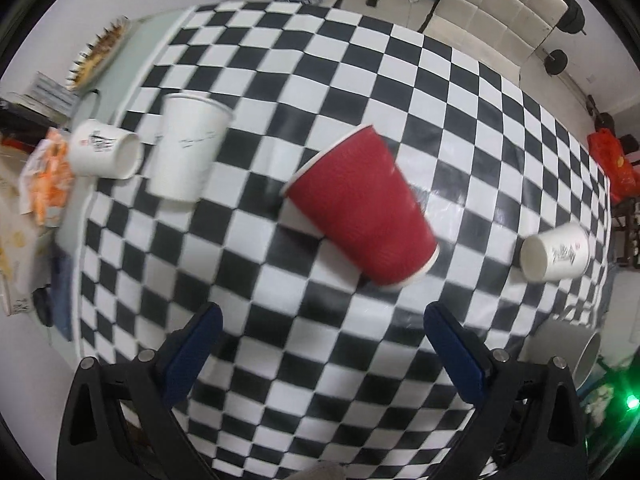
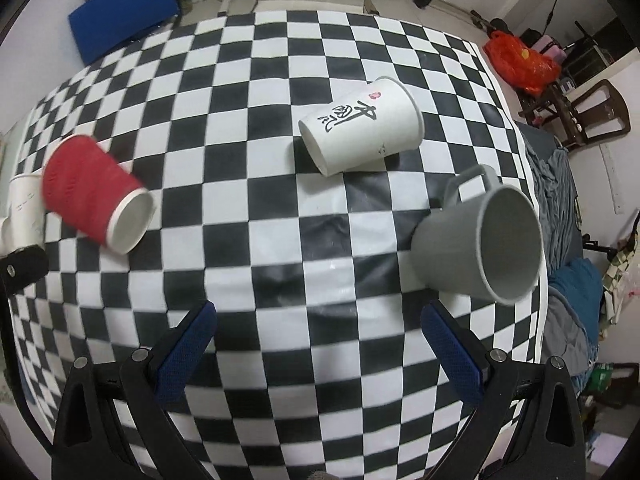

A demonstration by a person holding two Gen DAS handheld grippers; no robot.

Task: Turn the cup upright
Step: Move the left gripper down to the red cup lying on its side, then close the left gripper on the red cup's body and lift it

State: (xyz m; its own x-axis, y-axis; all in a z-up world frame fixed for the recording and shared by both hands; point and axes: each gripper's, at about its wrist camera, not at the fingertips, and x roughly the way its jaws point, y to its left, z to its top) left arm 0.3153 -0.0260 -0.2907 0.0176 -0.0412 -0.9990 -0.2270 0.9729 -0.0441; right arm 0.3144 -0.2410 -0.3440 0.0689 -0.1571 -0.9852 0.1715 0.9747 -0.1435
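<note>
A red paper cup (image 1: pixel 362 206) lies on its side on the checkered tablecloth (image 1: pixel 320 360), rim toward me; it also shows at the left of the right wrist view (image 2: pixel 96 194). My left gripper (image 1: pixel 320 320) is open and empty, hovering just short of it. A white printed paper cup (image 2: pixel 360 126) lies on its side; it shows at the right of the left wrist view (image 1: pixel 556 253). A grey plastic mug (image 2: pixel 476 240) lies on its side at the right table edge. My right gripper (image 2: pixel 318 318) is open and empty, hovering between them.
A tall white paper cup (image 1: pixel 186 148) stands upside down at the left. Another white printed cup (image 1: pixel 104 150) lies on its side beside it. Snack bags (image 1: pixel 48 176) and clutter sit at the left table edge. A red bag (image 2: pixel 520 60) and chairs stand beyond the right edge.
</note>
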